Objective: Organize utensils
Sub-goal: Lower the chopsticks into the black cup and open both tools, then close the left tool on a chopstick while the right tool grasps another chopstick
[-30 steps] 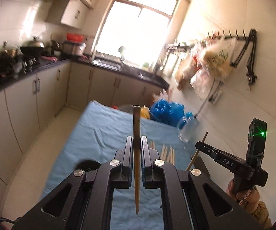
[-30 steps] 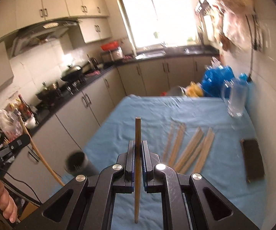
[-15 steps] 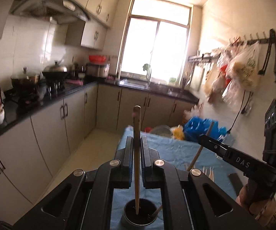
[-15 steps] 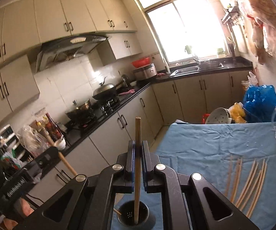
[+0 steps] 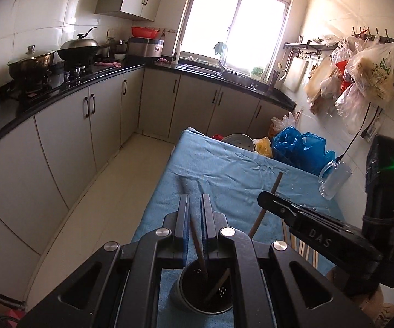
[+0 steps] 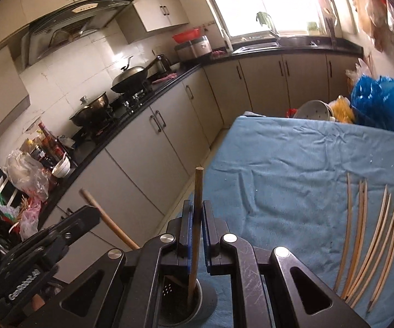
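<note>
Left claw (image 5: 195,235): jaws together on a dark chopstick (image 5: 197,246) that slants down into the cup (image 5: 180,292). Cup: grey, perforated, at 6 o'clock in both wrist views, standing on the near edge of the blue-clothed desk (image 5: 224,169). A second stick (image 5: 217,284) leans inside it toward 1 o'clock.

Right claw (image 6: 196,229): jaws clamped on a wooden chopstick (image 6: 195,218), nearly upright, lower end inside the cup (image 6: 205,298), top end above the jaws at 12 o'clock.

Loose chopsticks (image 6: 372,235): pale, several, lying on the desk (image 6: 292,164) at 3 o'clock of the right claw, fanned lengthwise, well apart from the cup.

Mug (image 5: 332,177): clear glass, at 2 o'clock on the desk's far right edge, near the wall.

Blue bag (image 5: 298,145): at the desk's far end, 1 o'clock, beside a yellow bag and a grey colander (image 5: 236,141).
</note>
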